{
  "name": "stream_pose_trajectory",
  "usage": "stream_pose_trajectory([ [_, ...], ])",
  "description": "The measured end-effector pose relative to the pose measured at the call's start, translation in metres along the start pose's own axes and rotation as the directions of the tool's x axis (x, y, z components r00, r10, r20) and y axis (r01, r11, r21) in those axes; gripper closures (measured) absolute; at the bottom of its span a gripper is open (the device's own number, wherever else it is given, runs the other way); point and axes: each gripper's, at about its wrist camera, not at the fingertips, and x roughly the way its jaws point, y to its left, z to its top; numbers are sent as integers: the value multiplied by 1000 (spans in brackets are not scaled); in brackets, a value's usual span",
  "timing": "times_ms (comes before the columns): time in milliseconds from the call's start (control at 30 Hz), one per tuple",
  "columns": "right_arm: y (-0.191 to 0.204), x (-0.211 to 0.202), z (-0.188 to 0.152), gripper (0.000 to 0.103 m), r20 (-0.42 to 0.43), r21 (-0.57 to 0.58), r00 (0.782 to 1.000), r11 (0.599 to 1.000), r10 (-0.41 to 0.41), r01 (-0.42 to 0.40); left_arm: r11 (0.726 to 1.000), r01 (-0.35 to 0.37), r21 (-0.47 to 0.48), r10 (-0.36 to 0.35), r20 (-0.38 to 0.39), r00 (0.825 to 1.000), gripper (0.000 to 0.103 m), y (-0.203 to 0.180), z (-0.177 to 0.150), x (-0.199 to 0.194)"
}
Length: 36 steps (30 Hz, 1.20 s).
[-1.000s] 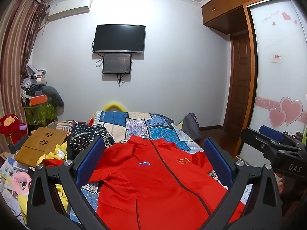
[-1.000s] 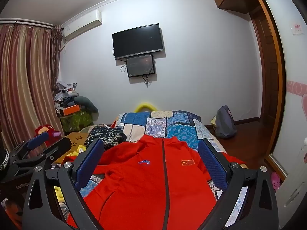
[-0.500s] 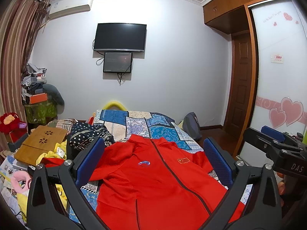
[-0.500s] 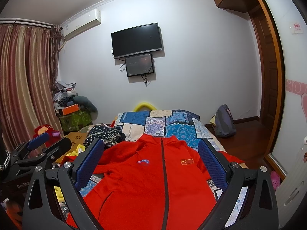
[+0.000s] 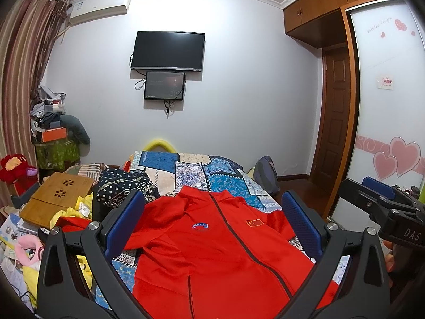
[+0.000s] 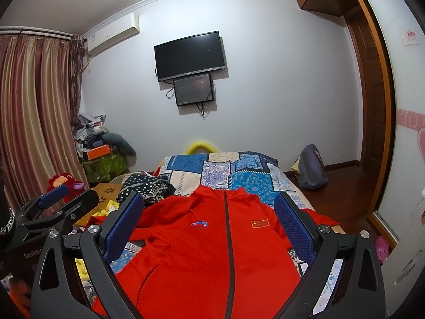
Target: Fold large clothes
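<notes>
a bright red zip-front jacket [image 5: 212, 252] with a small flag patch on the chest lies front up and spread out on the bed with the blue patchwork cover [image 5: 202, 170], collar toward the far wall, one sleeve trailing toward the dark dotted bundle of clothes [image 5: 124, 186]. the left gripper [image 5: 212, 220] and the right gripper [image 6: 209, 220] both hover above it with jaws wide apart, holding nothing. folding looks not yet begun; this seems the approach. the next move likely calls for lowering each gripper to a sleeve or side edge and pinching the fabric.
</notes>
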Motion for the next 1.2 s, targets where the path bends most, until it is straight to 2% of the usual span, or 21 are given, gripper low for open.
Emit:
stream_pose_trajectory([
  [1200,0,3,0,5,-9,10,1000,1000,-6,6,1000,-2,-13,2,-11,1000,0,1,1,4],
])
